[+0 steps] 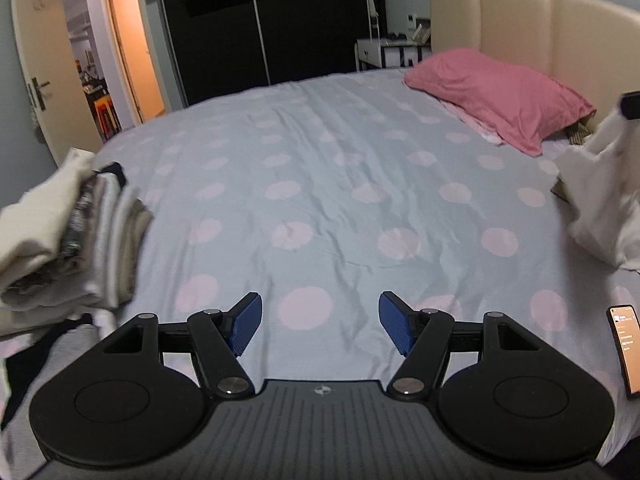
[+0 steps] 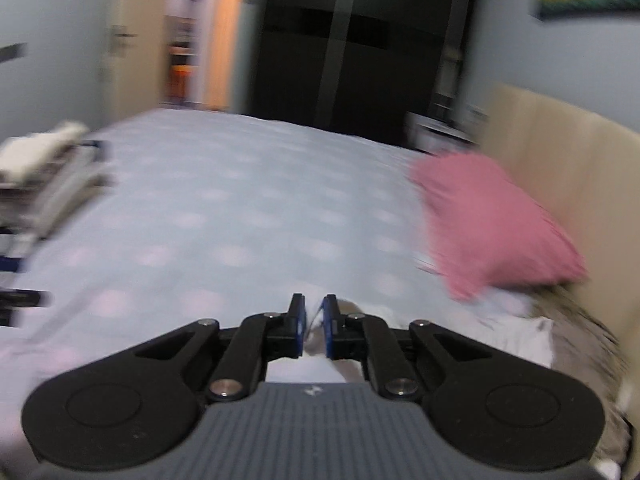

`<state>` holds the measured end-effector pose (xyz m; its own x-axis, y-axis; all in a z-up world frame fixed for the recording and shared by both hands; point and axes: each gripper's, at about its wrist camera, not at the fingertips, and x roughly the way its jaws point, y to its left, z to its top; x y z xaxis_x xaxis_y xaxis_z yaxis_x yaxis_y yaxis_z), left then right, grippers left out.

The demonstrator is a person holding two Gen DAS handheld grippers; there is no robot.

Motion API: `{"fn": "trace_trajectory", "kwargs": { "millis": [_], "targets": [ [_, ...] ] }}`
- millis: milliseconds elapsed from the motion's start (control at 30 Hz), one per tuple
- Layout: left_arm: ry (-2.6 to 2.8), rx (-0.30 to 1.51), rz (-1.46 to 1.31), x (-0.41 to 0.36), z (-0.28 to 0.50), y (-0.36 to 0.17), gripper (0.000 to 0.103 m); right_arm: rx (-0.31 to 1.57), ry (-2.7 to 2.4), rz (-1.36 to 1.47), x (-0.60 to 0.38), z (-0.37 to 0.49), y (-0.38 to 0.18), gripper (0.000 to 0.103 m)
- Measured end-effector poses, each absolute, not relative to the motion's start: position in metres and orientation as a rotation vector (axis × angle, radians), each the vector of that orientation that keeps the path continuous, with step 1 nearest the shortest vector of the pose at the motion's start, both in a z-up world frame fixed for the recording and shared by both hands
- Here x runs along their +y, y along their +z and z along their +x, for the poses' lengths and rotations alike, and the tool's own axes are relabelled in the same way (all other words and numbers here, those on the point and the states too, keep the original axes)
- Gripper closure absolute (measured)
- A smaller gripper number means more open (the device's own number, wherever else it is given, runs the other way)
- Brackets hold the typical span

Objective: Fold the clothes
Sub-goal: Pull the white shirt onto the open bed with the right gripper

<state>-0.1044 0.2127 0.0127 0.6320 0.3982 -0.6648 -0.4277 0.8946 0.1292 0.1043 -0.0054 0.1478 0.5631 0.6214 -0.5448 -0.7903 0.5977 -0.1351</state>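
My left gripper (image 1: 320, 322) is open above the dotted bed sheet (image 1: 320, 184), nothing between its blue pads. A stack of folded clothes (image 1: 64, 232) sits at the bed's left side; the blurred right wrist view also shows the stack (image 2: 44, 172). A white garment (image 1: 600, 200) hangs at the right edge of the left wrist view, lifted by my right gripper (image 1: 630, 106). In the right wrist view my right gripper (image 2: 314, 316) is shut on white cloth (image 2: 316, 328), which trails down under the fingers. More unfolded clothes (image 2: 568, 340) lie beside the pillow.
A pink pillow (image 1: 496, 96) lies against the beige headboard (image 1: 540, 28). A lit phone (image 1: 626, 348) rests on the bed at the near right. A dark wardrobe (image 1: 260, 20) and an open door (image 1: 44, 60) stand beyond the bed.
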Motion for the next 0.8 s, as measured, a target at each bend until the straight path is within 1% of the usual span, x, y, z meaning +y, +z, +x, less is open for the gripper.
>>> {"fn": "trace_trajectory", "kwargs": {
  "millis": [133, 200, 233, 267, 300, 400, 467, 500, 600, 667, 800],
  "targets": [
    [0.491, 0.718, -0.045, 0.224, -0.136, 0.028, 0.039, 0.463, 1.091, -0.402, 0.05, 0.041, 0.165, 0.094],
    [0.501, 0.703, -0.046, 0.229, -0.152, 0.036, 0.039, 0.474, 1.169, -0.421, 0.073, 0.013, 0.162, 0.094],
    [0.506, 0.702, -0.047, 0.231, -0.157, 0.036, 0.039, 0.489, 1.19, -0.437, 0.084, 0.002, 0.158, 0.101],
    [0.506, 0.707, -0.049, 0.233, -0.161, 0.034, 0.039, 0.506, 1.215, -0.442, 0.092, -0.005, 0.152, 0.103],
    [0.507, 0.713, -0.051, 0.234, -0.166, 0.032, 0.039, 0.522, 1.241, -0.445, 0.099, -0.012, 0.146, 0.103],
    [0.495, 0.746, -0.056, 0.235, -0.171, 0.019, 0.039, 0.566, 1.271, -0.481, 0.119, -0.027, 0.127, 0.101],
    [0.462, 0.77, -0.055, 0.233, -0.172, 0.009, 0.039, 0.575, 1.253, -0.51, 0.122, -0.034, 0.118, 0.098],
    [0.445, 0.783, -0.056, 0.233, -0.17, 0.005, 0.039, 0.579, 1.244, -0.524, 0.123, -0.037, 0.113, 0.098],
    [0.393, 0.82, -0.056, 0.231, -0.165, -0.011, 0.039, 0.628, 1.183, -0.543, 0.106, -0.023, 0.095, 0.097],
    [0.358, 0.844, -0.046, 0.228, -0.161, -0.022, 0.039, 0.662, 1.141, -0.554, 0.094, -0.012, 0.083, 0.091],
    [0.287, 0.893, -0.008, 0.22, -0.15, -0.045, 0.039, 0.709, 1.079, -0.593, 0.065, 0.006, 0.047, 0.089]
  ]
}}
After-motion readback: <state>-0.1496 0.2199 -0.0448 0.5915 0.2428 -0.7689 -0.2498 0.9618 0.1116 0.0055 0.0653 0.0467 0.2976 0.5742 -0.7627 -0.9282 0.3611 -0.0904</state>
